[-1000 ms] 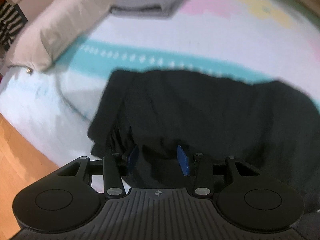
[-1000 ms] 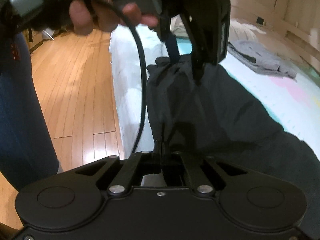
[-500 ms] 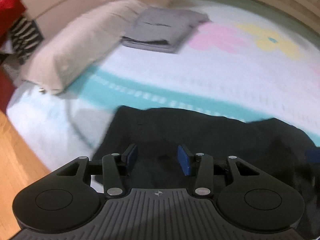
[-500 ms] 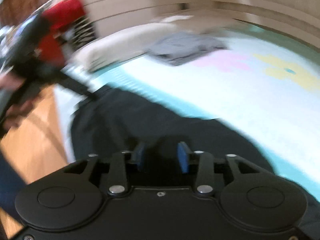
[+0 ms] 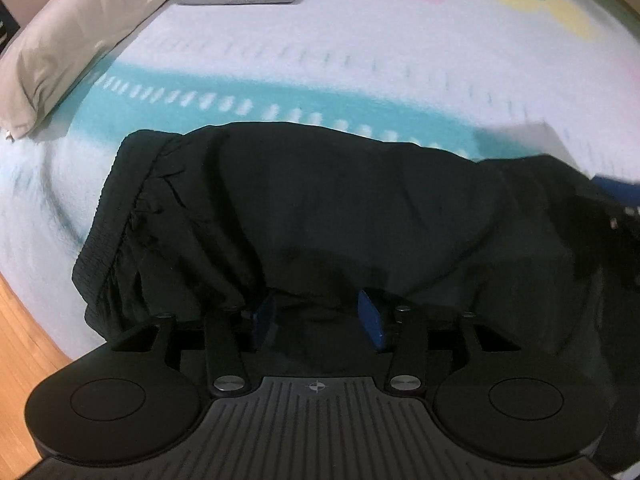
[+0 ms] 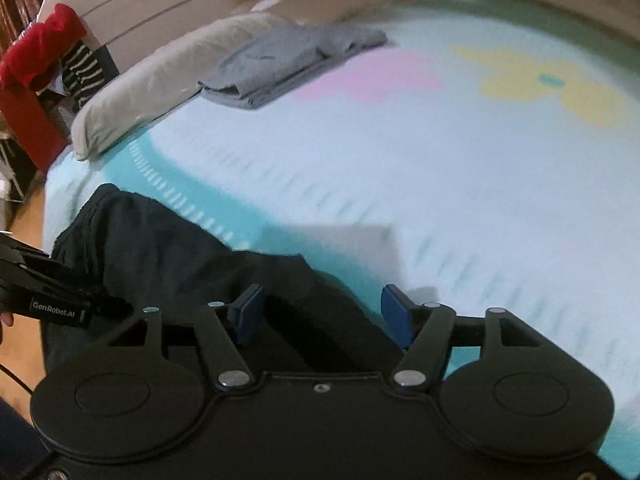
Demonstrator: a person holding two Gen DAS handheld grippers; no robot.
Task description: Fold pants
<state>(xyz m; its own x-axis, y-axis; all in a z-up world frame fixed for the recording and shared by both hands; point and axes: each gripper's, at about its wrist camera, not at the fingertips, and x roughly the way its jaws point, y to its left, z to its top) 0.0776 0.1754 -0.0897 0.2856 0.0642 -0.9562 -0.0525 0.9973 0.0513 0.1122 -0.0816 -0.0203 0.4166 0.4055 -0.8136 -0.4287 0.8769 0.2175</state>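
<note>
The black pants (image 5: 328, 216) lie in a folded heap along the near edge of the bed, waistband at the left. My left gripper (image 5: 318, 314) is open just above the near edge of the fabric, blue pads apart, holding nothing. In the right wrist view the pants (image 6: 168, 256) fill the lower left. My right gripper (image 6: 322, 314) is open wide over their right end, empty. The right gripper's blue tip shows at the right edge of the left wrist view (image 5: 616, 188). The left gripper shows at the left edge of the right wrist view (image 6: 52, 300).
The bed has a pale blue cover (image 6: 460, 184) with a teal band and pink and yellow flowers. A grey pillow (image 6: 160, 92) and a folded grey garment (image 6: 288, 60) lie at the far side. Wooden floor (image 5: 20, 340) lies left of the bed.
A second ago my right gripper was shut on the lifted pants; it has let go and opened wide. The pants now lie on the bed. My left gripper stays open.
</note>
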